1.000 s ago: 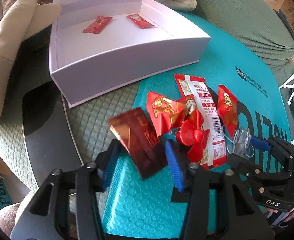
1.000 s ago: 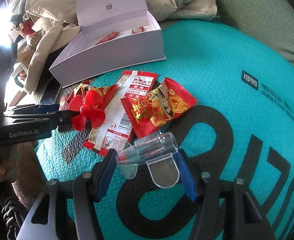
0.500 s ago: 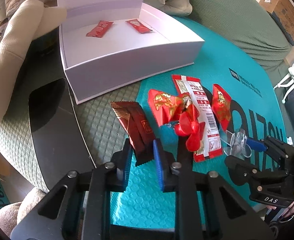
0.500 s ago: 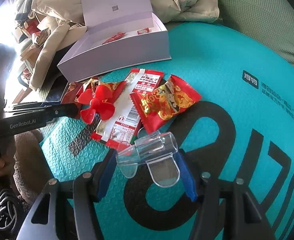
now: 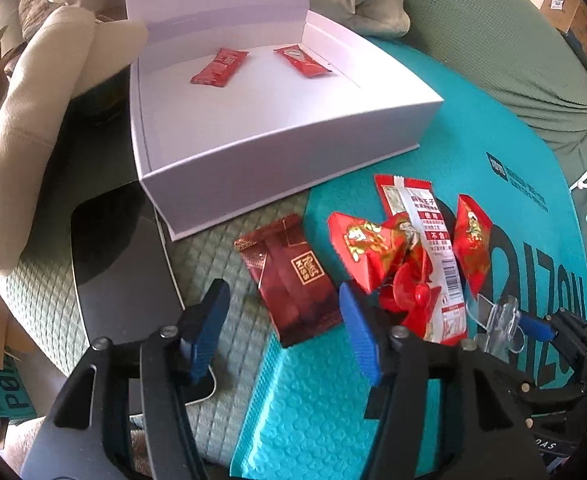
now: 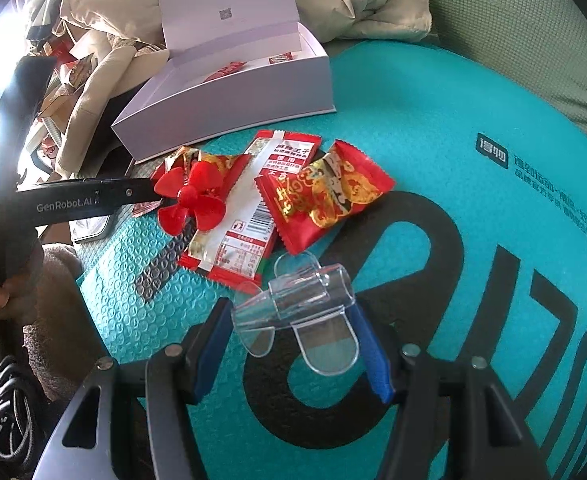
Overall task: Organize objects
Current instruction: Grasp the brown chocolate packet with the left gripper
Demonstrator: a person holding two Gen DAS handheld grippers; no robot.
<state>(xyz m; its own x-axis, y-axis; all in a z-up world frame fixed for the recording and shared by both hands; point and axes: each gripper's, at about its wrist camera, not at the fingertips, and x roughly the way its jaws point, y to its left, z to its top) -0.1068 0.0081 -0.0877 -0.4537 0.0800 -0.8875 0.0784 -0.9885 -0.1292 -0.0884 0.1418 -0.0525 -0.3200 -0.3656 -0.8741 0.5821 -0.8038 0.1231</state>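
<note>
The dark red packet [image 5: 293, 280] lies flat, half on the green quilted cover [image 5: 209, 248] and half on the teal bubble mailer [image 5: 317, 400], long axis running from the white box [image 5: 277, 152] down towards the camera, slightly tilted; its gold label reads "Nut Kiss". The left gripper [image 5: 283, 332] has just been opening: its blue pads stand apart on either side of the packet's near end, not pressing it. The right gripper [image 6: 293, 344] is closed on a clear plastic clip [image 6: 297, 304], whose tube lies crosswise between the pads. Beside it sit a red fan [image 6: 191, 200], a white-and-red snack sachet [image 6: 253, 208] and red-gold packets [image 6: 325, 196]. The left gripper's side reads "GenRobot.AI". Two red sachets [image 5: 219, 67] lie inside the box
</note>
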